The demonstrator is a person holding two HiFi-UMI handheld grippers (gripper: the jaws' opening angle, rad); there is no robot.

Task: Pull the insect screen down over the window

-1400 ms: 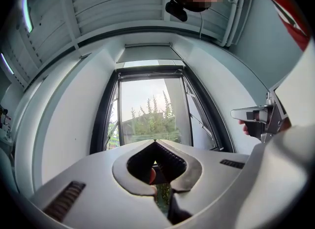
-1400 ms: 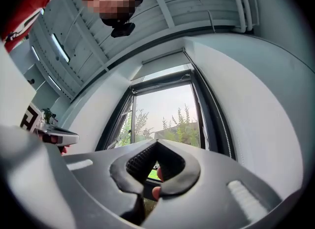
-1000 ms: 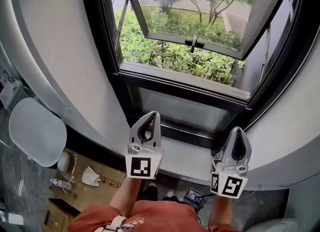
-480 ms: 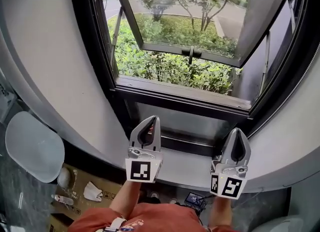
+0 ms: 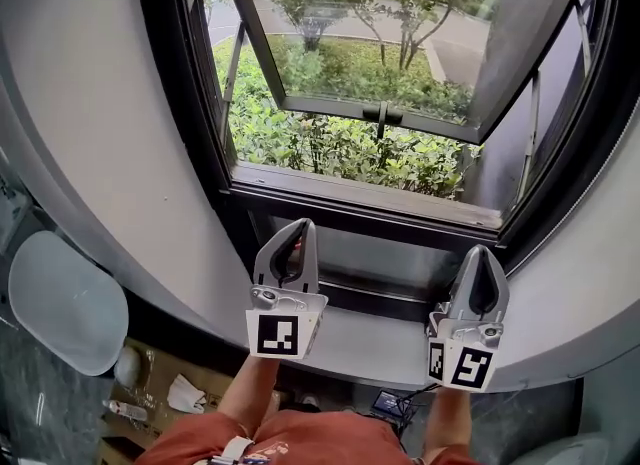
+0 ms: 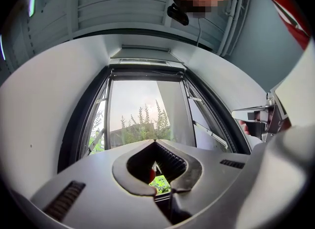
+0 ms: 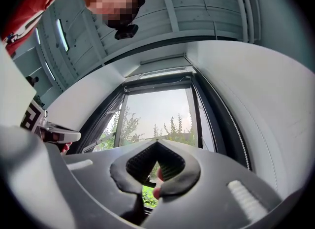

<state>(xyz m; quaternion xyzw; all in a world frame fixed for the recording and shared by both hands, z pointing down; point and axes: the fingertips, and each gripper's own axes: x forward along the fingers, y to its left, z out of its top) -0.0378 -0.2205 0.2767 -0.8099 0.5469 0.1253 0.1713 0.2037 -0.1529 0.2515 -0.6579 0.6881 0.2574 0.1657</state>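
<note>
Holding both tools up toward an open window, a person in a red top [image 5: 300, 440] stands at a white sill [image 5: 372, 335]. The left gripper [image 5: 302, 225] and the right gripper [image 5: 481, 251] are side by side but well apart, each tilted upward at the dark window frame [image 5: 360, 201]. Both gripper views show the jaws clenched tip to tip on nothing, with only greenery visible through the hollow behind the tips. The insect screen [image 6: 145, 61] sits up at the head of the frame, seen only as a pale rail across the top of the opening, which is uncovered below it. Neither gripper touches the rail. The glazed sash [image 5: 385, 48] is swung outward, its dark handle [image 5: 381, 113] on the bottom edge, and green shrubs [image 5: 320, 143] fill the ground outside. Down to the left, below the sill, lie a rounded pale-grey object [image 5: 65, 298] and a cardboard box [image 5: 150, 378].
</note>
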